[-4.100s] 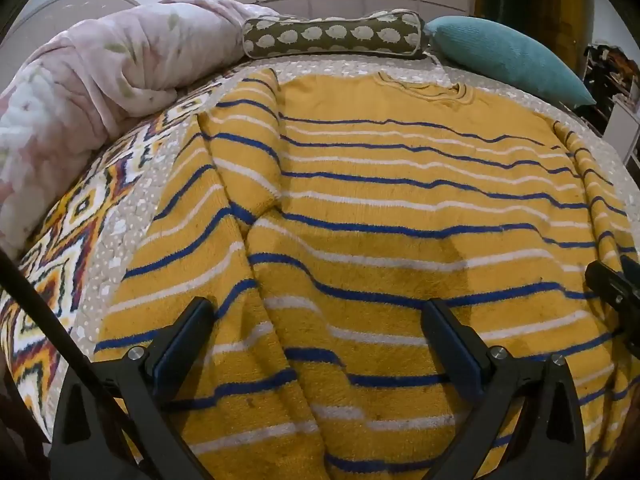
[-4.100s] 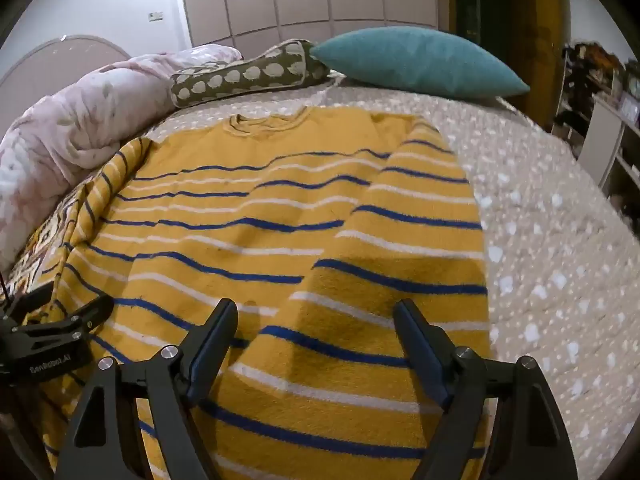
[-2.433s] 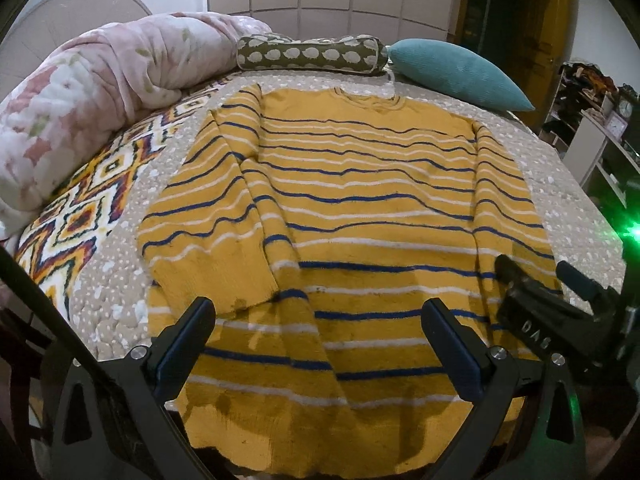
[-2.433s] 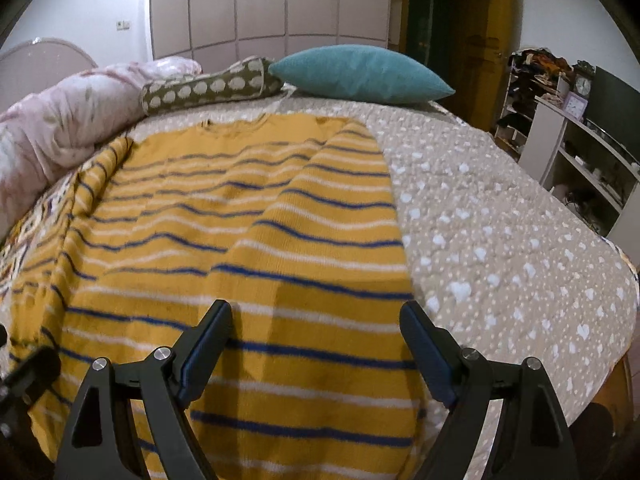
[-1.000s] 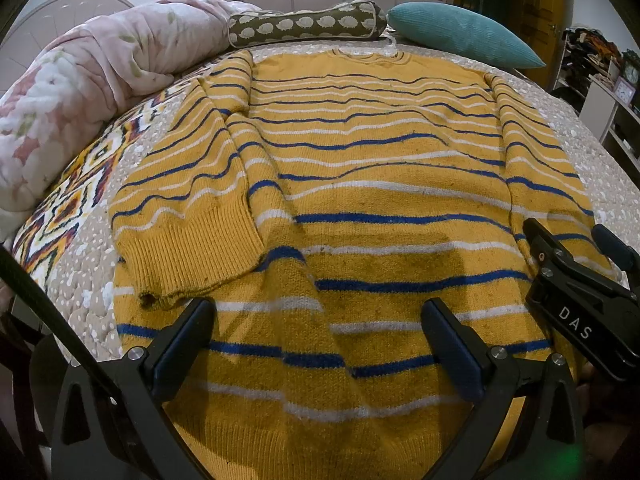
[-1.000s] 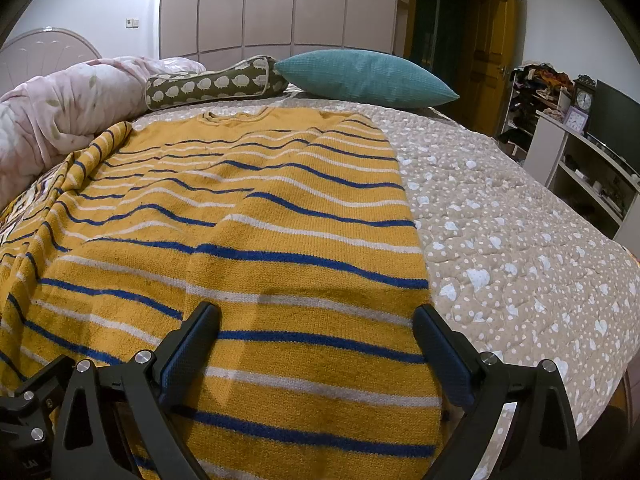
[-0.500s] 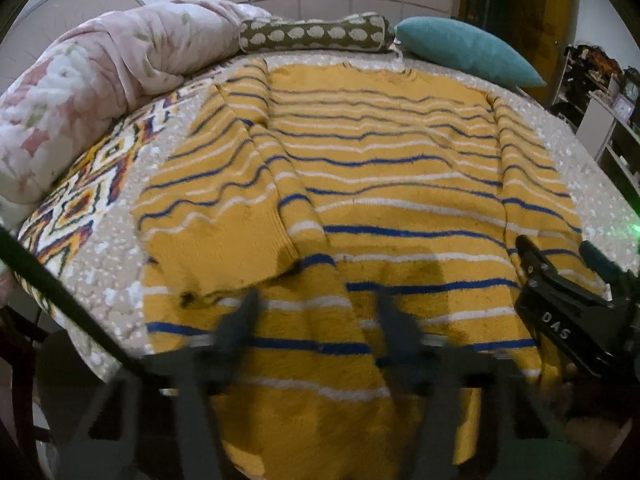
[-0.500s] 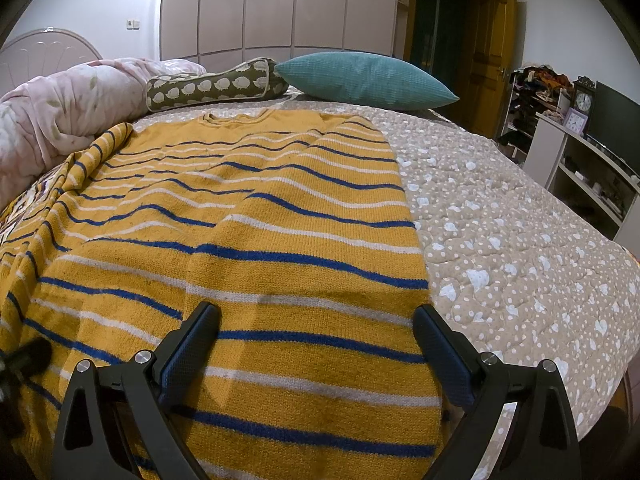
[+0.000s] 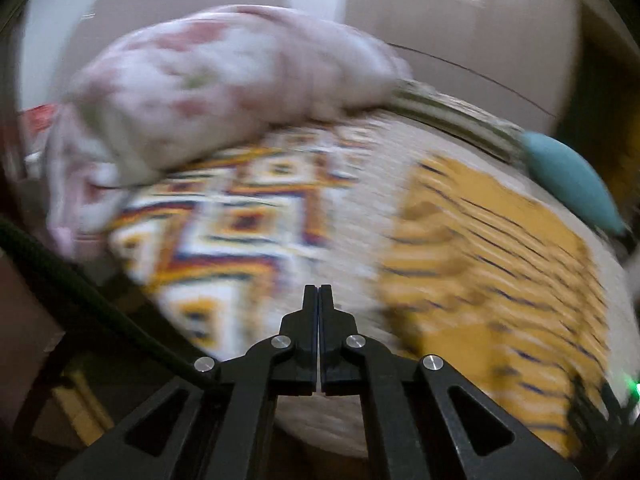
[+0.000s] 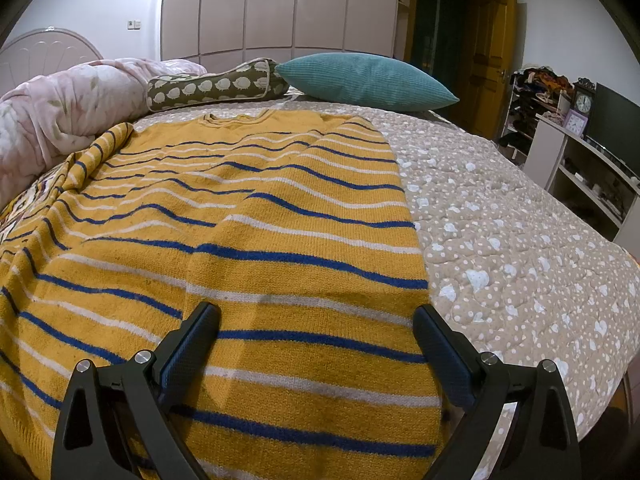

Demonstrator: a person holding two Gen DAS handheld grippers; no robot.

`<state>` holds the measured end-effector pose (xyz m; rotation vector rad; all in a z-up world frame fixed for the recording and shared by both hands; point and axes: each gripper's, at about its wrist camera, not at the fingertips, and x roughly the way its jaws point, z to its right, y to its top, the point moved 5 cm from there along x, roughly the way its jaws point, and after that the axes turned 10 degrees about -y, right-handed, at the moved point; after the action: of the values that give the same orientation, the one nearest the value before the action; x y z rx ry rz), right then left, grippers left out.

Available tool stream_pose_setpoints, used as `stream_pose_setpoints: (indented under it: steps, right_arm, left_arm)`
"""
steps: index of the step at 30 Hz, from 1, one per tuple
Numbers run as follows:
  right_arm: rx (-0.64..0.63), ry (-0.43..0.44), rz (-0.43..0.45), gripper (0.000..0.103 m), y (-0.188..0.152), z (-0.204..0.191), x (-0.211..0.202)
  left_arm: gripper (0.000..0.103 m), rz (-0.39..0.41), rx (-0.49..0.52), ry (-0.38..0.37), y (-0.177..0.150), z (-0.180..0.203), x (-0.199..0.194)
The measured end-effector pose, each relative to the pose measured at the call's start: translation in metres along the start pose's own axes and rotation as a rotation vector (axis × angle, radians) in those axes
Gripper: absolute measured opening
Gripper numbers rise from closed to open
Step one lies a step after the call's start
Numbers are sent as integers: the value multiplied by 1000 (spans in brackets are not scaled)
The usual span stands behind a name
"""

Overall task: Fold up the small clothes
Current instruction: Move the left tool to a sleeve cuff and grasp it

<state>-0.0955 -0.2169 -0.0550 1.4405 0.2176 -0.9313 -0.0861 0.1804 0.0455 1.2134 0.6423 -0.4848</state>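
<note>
A yellow sweater with blue and white stripes (image 10: pixel 248 240) lies spread flat on the bed, collar toward the pillows, both sleeves folded in over the body. My right gripper (image 10: pixel 316 320) is open and empty, its jaws just above the sweater's lower right part. The left wrist view is motion-blurred. There my left gripper (image 9: pixel 318 292) is shut and empty over the bed's left edge, and the sweater (image 9: pixel 492 264) lies off to its right.
A pink floral duvet (image 10: pixel 60 120) is piled at the left. A green sheep-print bolster (image 10: pixel 212 88) and a teal pillow (image 10: pixel 364 80) lie at the head. A patterned blanket (image 9: pixel 240 224) covers the bed's left. White shelves (image 10: pixel 580 176) stand right of the bed.
My left gripper has shut and swung left, off the sweater toward the bed's left edge, blurring its view. The right gripper has held still and open.
</note>
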Motion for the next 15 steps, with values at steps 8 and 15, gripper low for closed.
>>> stream_pose_setpoints:
  steps: [8,15]
  right_arm:
    - [-1,-7,5,100,0,0,0]
    - [-39,-11,5,100,8,4,-12]
  left_arm:
    - [13,-63,143,-172,-24,52,7]
    - [61,-126,410,-291,-71,131,19]
